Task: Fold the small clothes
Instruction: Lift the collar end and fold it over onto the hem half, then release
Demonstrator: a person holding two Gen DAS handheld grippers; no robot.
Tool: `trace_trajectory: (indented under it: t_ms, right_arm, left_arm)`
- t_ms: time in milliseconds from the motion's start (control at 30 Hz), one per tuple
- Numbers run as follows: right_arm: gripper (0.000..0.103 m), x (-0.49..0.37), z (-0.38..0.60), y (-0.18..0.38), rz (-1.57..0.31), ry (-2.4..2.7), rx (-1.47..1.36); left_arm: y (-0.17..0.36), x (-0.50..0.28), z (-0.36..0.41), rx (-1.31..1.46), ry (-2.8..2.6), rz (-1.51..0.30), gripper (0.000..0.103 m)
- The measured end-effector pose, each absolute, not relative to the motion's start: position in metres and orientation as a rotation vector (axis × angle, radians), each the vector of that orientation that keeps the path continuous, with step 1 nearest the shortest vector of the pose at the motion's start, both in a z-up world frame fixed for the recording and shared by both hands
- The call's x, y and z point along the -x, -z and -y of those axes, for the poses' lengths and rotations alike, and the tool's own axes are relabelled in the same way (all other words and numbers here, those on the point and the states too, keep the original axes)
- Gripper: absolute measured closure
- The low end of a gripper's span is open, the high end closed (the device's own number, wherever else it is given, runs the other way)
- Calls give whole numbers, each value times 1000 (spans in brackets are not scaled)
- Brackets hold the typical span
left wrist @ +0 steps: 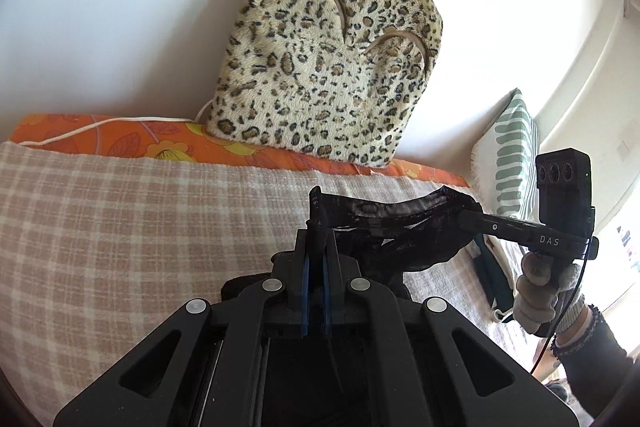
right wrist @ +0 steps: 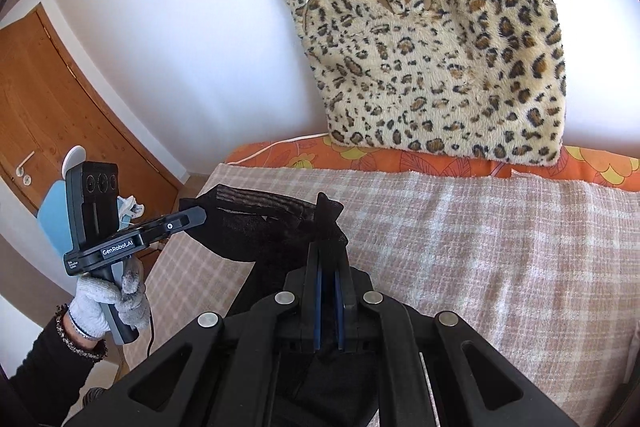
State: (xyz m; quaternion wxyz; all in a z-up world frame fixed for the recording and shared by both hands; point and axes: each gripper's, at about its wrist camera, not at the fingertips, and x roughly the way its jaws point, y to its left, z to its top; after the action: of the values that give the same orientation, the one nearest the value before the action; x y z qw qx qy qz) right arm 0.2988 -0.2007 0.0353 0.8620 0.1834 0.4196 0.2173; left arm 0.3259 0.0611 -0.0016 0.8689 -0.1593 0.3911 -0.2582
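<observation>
A small black sheer garment point(left wrist: 394, 223) hangs stretched between my two grippers above the checked blanket point(left wrist: 120, 227). My left gripper point(left wrist: 319, 223) is shut on one end of it. My right gripper shows in the left wrist view point(left wrist: 466, 215), shut on the other end. In the right wrist view my right gripper point(right wrist: 329, 227) pinches the garment point(right wrist: 256, 227), and my left gripper point(right wrist: 200, 215) holds the far end. The rest of the garment droops below, hidden behind the gripper bodies.
A leopard-print cushion point(left wrist: 328, 67) leans on the white wall over an orange floral sheet point(left wrist: 168, 143). A green striped pillow point(left wrist: 512, 155) lies at the right. A wooden door point(right wrist: 52, 107) and a blue object point(right wrist: 56, 219) stand left of the bed.
</observation>
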Motion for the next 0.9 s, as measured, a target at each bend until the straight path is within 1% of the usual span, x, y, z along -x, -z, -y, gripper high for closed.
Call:
trace_trajectory:
  t_ms: [200, 567, 900]
  right_arm:
    - [100, -256, 183, -42, -873, -481, -366]
    - [100, -188, 176, -34, -864, -492, -326]
    - [100, -132, 158, -4, -864, -509, -256]
  left_arm:
    - [5, -279, -63, 320, 558, -825, 99]
    - [23, -208, -69, 320, 583, -842, 99]
    - [56, -175, -66, 246, 610, -917, 99]
